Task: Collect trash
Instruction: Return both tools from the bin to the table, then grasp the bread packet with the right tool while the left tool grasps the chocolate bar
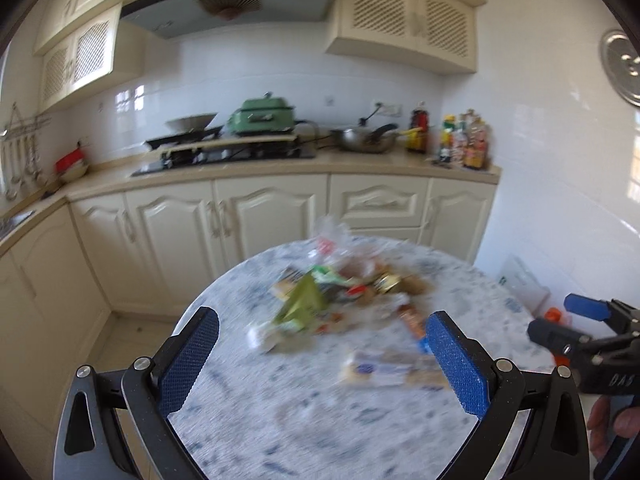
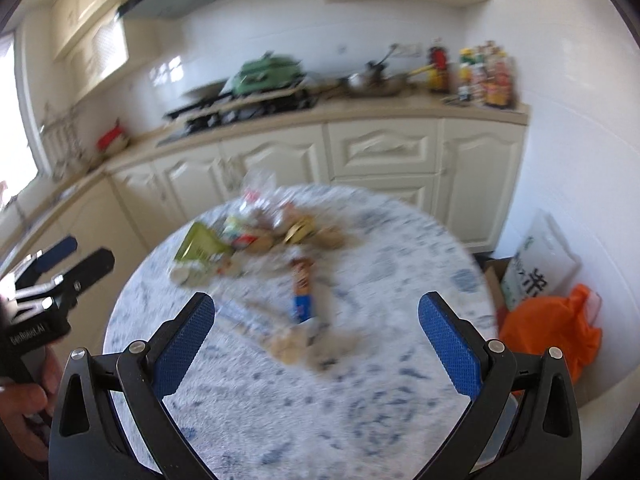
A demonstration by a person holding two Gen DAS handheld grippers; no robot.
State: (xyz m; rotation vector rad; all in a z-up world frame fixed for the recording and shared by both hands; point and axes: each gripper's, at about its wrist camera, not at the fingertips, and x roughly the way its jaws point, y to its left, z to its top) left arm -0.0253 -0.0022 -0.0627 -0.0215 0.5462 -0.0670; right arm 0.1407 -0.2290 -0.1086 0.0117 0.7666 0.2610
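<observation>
Cream kitchen cabinets (image 1: pixel 256 216) are standing behind the round marbled worktop (image 1: pixel 280 420) where we are holding both grippers above the near edge. Our left gripper (image 1: pixel 322 356) is hanging with its jaws wide apart and holding nothing, and our right gripper (image 2: pixel 316 340) is doing likewise. We are facing a blurred heap of trash (image 1: pixel 344 296) lying around the worktop's middle: a green packet (image 2: pixel 200 242), a long wrapper (image 2: pixel 302 292) nearer us, and crumpled plastic (image 1: pixel 332 236) at the far side. An orange bag (image 2: pixel 556 328) is sitting on the floor to the right
</observation>
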